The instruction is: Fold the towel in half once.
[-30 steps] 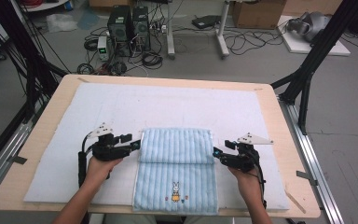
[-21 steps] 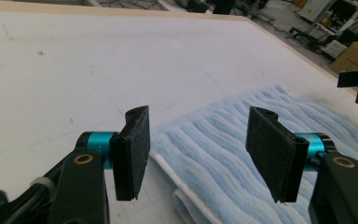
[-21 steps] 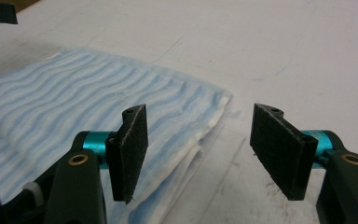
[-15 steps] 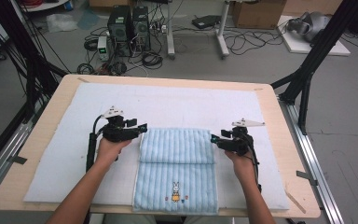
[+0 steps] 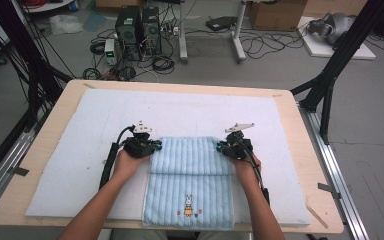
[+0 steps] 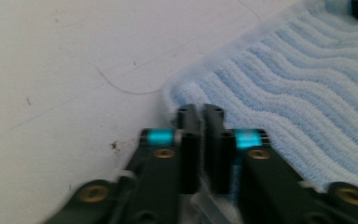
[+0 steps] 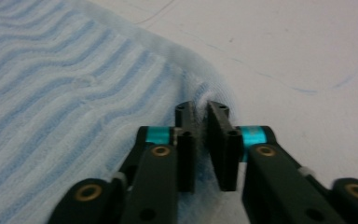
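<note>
White padding [image 5: 80, 150] covers the wooden table, and on its near half lies the blue striped towel [image 5: 190, 180], folded, rabbit motif toward the person. It looks soft, light and floppy, best taken by its far corners. That's where both hands sit: left gripper [image 5: 152, 146] and right gripper [image 5: 222, 147] have just been closing, jaws now pinched on the corner cloth, forearms low, level.
</note>
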Motion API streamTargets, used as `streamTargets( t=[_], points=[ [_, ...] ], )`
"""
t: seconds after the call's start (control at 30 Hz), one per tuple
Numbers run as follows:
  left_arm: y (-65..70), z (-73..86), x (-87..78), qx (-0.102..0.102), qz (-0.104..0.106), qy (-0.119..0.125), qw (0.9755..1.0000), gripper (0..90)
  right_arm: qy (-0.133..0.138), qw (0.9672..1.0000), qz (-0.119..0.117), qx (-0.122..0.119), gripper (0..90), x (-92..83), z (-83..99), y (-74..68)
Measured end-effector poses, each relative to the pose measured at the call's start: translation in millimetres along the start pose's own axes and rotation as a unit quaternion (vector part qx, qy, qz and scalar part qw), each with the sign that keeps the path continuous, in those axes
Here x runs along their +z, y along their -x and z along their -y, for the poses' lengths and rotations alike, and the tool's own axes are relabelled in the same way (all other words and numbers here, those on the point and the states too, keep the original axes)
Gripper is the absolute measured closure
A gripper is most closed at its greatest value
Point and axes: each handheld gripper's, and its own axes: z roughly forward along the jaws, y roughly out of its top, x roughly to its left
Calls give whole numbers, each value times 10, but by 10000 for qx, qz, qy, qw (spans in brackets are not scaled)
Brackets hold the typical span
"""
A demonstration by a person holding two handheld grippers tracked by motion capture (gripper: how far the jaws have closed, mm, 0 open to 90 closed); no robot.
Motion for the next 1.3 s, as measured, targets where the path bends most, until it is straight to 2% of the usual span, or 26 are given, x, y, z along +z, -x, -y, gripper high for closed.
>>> streamTargets(
  t=[0.03, 0.1, 0.17, 0.23, 0.27, 0.33, 0.37, 0.53, 0.63, 0.7, 0.77, 0.97, 1.1, 1.23, 1.3],
  points=[
    [-17, -5, -13, -110, 54, 67, 9999, 869, 17, 10000, -41, -30, 846, 1, -2, -3],
    [-44, -29, -65, -367, 151, 340, 9986, 870, 172, 9996, -183, 124, 849, -25, 3, 38],
    [-61, -67, -142, -543, 309, 664, 9958, 870, 482, 9981, -256, 278, 849, -107, -5, 83],
    [-65, -118, -216, -646, 403, 863, 9933, 870, 820, 9955, -321, 362, 849, -204, -26, 119],
    [-66, -144, -256, -677, 463, 951, 9921, 871, 894, 9945, -368, 401, 849, -251, -41, 129],
    [-57, -182, -320, -821, 628, 1152, 9880, 871, 1086, 9923, -415, 435, 849, -346, -65, 137],
    [-41, -202, -361, -850, 735, 1245, 9858, 871, 1171, 9913, -431, 410, 849, -380, -73, 142],
    [58, -225, -518, -758, 1011, 1405, 9820, 870, 1537, 9860, -541, 343, 849, -617, -109, 112],
    [118, -191, -624, -666, 1132, 1462, 9805, 870, 1669, 9833, -675, 259, 848, -752, -89, 57],
    [144, -161, -676, -587, 1170, 1458, 9806, 870, 1763, 9809, -796, 202, 848, -836, -65, 22],
    [166, -120, -729, -577, 1214, 1487, 9797, 870, 1811, 9792, -901, 162, 848, -907, -39, -7],
    [227, 20, -842, -509, 1305, 1419, 9799, 870, 1792, 9774, -1109, 153, 848, -1046, 86, -94],
    [275, 139, -904, -421, 1413, 1322, 9802, 870, 1830, 9737, -1350, 155, 848, -1115, 212, -190],
    [324, 295, -919, -315, 1505, 1112, 9818, 870, 1603, 9739, -1602, 91, 847, -1104, 380, -285],
    [342, 368, -909, -237, 1469, 950, 9843, 869, 1467, 9749, -1670, 119, 847, -1065, 473, -315]
  ],
)
